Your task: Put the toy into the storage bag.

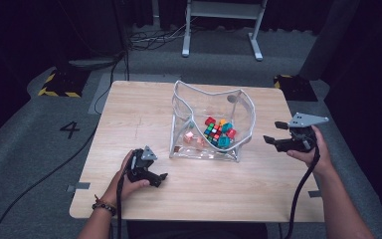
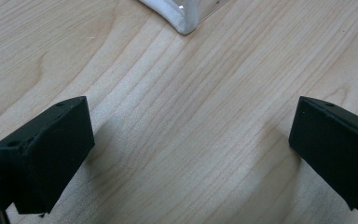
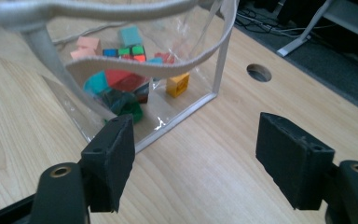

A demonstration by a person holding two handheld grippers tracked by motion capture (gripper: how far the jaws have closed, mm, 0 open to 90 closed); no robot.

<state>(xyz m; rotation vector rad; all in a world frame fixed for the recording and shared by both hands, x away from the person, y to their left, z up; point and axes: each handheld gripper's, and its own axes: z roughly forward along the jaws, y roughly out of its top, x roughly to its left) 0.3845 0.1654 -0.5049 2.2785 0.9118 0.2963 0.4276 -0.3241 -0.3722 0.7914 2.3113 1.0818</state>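
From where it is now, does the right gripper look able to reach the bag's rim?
Probably yes: the right gripper hangs open beside the clear bag, bare table between them, nothing blocking.

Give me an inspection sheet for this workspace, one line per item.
Surface: wooden table, with a round hole near one edge.
Job's things: clear bag with white trim, standing open mid-table; coloured cubes inside.
Clutter: nothing seen.
Grippers: left gripper low over the table by the bag's corner, jaws open, nothing between them; right gripper beside the bag, jaws open, nothing between them.
Cables: one trails from each gripper; more lie on the floor.
Surroundings: grey floor with a painted 4; white frame legs behind.
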